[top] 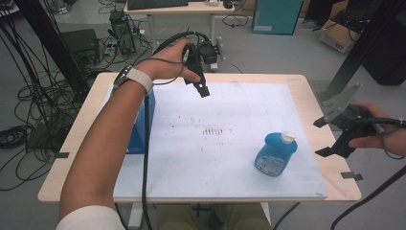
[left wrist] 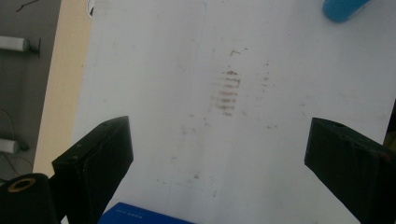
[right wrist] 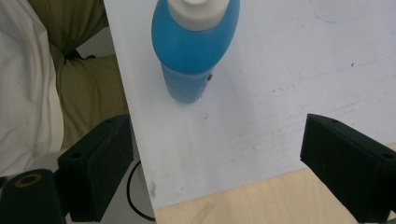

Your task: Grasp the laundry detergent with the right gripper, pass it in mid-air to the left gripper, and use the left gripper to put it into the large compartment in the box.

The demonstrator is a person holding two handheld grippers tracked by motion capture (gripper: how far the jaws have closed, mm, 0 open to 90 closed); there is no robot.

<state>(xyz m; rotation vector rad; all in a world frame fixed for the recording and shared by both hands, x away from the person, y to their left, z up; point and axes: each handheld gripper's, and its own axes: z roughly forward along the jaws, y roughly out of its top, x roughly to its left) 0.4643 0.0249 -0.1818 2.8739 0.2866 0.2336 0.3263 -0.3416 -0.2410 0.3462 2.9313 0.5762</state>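
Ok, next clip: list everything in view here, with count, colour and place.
bottle: 1, blue with white cap, upright on the mat, right near side
box: 1, blue, left edge of the mat, behind the forearm
mat: 1, white, stained at the middle, covering the table
table: 1, light wood
left gripper: 1, black, open, above the mat's far left
right gripper: 1, black, open, right of the bottle

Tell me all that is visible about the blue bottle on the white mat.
The blue bottle looks like glossy plastic, with a white cap and a label low on its front. It stands upright, cap shut, on the white mat, near its right front corner. Nothing else touches it; the right gripper hangs open to its right, apart from it.
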